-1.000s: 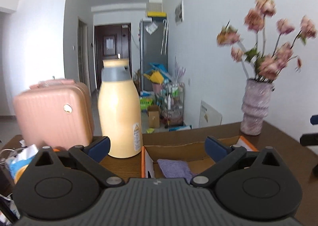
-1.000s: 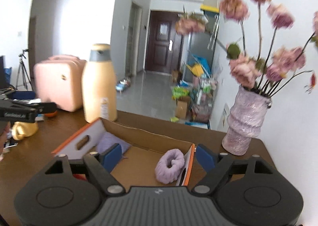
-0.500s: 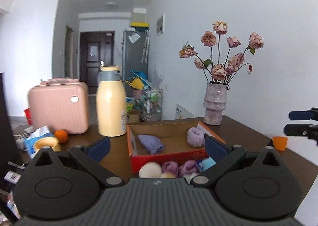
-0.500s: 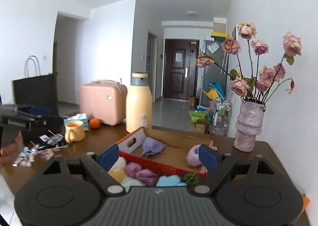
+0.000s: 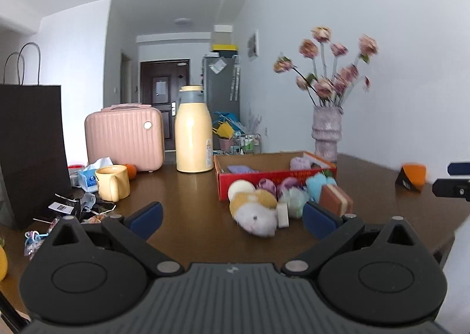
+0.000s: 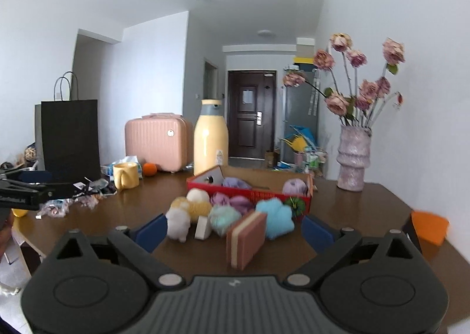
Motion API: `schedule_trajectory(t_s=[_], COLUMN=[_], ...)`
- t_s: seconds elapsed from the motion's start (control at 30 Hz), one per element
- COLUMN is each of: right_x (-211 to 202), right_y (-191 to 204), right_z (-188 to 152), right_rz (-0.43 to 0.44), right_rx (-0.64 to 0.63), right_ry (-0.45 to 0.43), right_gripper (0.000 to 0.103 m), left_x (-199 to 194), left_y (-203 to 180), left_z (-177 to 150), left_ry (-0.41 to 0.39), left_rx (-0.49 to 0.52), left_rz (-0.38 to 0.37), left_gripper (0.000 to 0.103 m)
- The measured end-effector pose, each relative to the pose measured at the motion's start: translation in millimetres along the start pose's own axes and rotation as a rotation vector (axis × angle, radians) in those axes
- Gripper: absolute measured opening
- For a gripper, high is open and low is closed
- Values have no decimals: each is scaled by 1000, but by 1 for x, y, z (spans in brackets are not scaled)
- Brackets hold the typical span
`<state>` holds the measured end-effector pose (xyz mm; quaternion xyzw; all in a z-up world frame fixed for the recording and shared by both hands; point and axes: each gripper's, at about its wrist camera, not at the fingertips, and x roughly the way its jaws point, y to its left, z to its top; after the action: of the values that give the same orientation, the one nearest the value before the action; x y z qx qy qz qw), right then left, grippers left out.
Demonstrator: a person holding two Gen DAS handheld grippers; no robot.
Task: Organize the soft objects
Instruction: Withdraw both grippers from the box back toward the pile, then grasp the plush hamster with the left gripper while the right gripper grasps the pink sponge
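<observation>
A red cardboard box [image 5: 273, 177] [image 6: 249, 192] sits mid-table and holds two purple soft pieces [image 6: 294, 186]. In front of it lie several soft objects: a yellow-white plush hamster [image 5: 255, 212] [image 6: 183, 216], a brown-and-cream sponge [image 6: 246, 238] [image 5: 335, 199], a blue fluffy piece [image 6: 276, 216], a teal pom [image 6: 224, 218], a white ball [image 5: 241, 188] and purple pieces [image 6: 232, 200]. My left gripper [image 5: 232, 219] is open and empty, short of the hamster. My right gripper [image 6: 232, 231] is open and empty, short of the sponge.
On the table's left are a yellow mug [image 5: 113, 182], an orange [image 6: 149, 169], tissues, wrappers and a black paper bag [image 5: 29, 152]. A pink case [image 5: 124, 137] and yellow flask [image 5: 194, 141] stand behind. A flower vase [image 6: 352, 158] is back right, an orange-black item [image 6: 427, 227] right.
Both grippers have pulled back from above the box toward the table's near side. The pile of soft objects in front of the box has come into view.
</observation>
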<state>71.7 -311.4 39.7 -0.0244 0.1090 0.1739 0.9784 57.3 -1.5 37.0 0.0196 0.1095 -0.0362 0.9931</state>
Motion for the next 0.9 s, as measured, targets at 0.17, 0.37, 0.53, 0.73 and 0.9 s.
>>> schedule_trajectory(t_s=[0.17,0.37,0.53,0.73,0.9], right_x=[0,19,32,52,74], right_y=[12,22,14,1,-9], right_z=[-21,-25,-29,-30,-30], right_rz=[38,29,26,14,7], right_rx=[45,16,35,82,93], right_ry=[18,53,80,113,143], right_gripper=[102,102,102,102,102], left_x=[-3,17,38,65,94], left_y=[-3,0,-2,-8,-16], left_z=[-11,-13,-12,-9,-10], left_ry=[2,41,78,125,175], left_rx=[57,29,33,38,33], left_rz=[25,16,22,9,-5], left_gripper=[103,103,103,103,103])
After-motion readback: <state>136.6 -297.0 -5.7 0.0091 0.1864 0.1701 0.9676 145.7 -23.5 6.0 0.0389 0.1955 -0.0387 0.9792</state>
